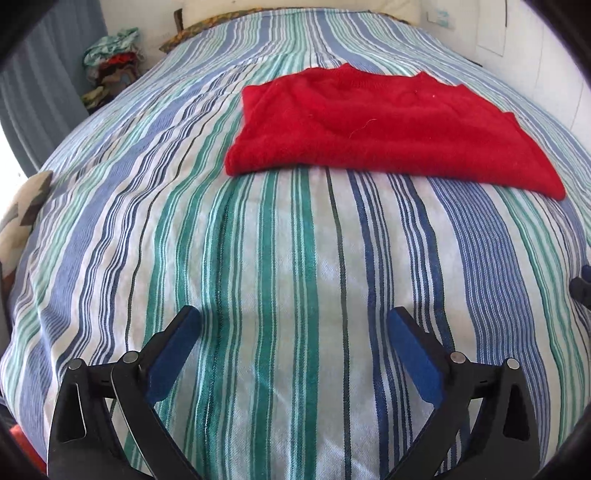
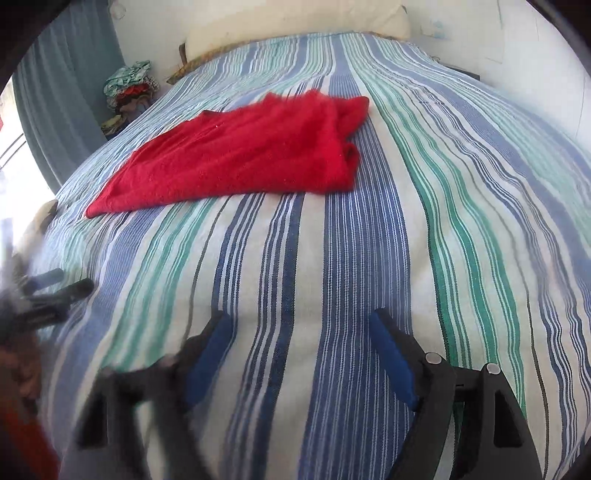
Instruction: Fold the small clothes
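Left wrist view: the striped bedspread (image 1: 295, 258) fills nearly everything ahead of and beneath the left claw (image 1: 293, 325), whose blue-padded fingers stand wide apart and hold nothing. Ahead of that claw and a little to its right, well apart from the fingertips, lies the red sweater (image 1: 376, 125), folded into a broad flat block; its long axis runs crosswise to the claw's line of reach, and what looks like the neckline faces away from the claw, toward the far pillow (image 1: 288, 9). From the right wrist, the same red sweater (image 2: 251, 155) sits ahead and to the left of the right claw (image 2: 301, 323), also spread open and empty, with bunched layered edges at the end nearer that claw's line. The risks, as I judge them: a pinch at that bunched end could catch only the top layer and pull the fold open, and fuzzy knit may drag on the bedspread (image 2: 332, 258) and skew. Pinching too deep would gather the bedspread too. The right view's left side is blurred, so the left claw (image 2: 55, 286) there is unclear.
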The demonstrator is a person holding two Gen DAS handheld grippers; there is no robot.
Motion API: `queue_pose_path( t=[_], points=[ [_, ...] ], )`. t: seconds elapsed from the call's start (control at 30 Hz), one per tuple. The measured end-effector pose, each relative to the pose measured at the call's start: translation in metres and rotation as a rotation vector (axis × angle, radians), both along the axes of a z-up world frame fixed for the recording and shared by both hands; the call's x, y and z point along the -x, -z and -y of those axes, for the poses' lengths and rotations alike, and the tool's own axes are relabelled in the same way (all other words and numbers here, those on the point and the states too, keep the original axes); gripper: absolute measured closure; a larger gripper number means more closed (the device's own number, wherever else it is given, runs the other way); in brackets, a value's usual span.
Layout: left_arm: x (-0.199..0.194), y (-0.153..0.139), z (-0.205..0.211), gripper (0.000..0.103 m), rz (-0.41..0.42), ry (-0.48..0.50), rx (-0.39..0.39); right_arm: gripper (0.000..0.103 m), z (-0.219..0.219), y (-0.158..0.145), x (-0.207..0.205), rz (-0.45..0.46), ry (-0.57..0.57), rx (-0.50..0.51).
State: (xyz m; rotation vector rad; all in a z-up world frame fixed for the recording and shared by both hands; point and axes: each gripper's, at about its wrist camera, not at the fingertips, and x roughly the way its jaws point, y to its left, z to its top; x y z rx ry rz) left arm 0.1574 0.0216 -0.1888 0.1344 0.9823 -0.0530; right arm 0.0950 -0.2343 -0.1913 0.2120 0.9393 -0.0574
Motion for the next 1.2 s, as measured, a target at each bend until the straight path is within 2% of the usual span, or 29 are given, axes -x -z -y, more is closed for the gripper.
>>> queue_pose_path(
  t=[0.53, 0.83, 1.13, 1.2],
  points=[
    [-0.007, 0.008, -0.003, 0.000, -0.034, 0.000, 0.027, 0.018, -0.008, 0.006, -0.001, 0.015, -0.018, 0.034],
    [0.000, 0.011, 0.000, 0.000, 0.007, 0.011, 0.003, 0.018, -0.014, 0.006, -0.001, 0.009, -0.018, 0.071],
    [0.003, 0.011, -0.001, 0.000, 0.024, 0.014, 0.009, 0.016, -0.015, 0.007, -0.001, 0.004, -0.016, 0.069],
    [0.004, 0.011, -0.001, 0.000, 0.027, 0.016, 0.008, 0.014, -0.015, 0.006, -0.002, -0.006, -0.014, 0.058]
  ],
)
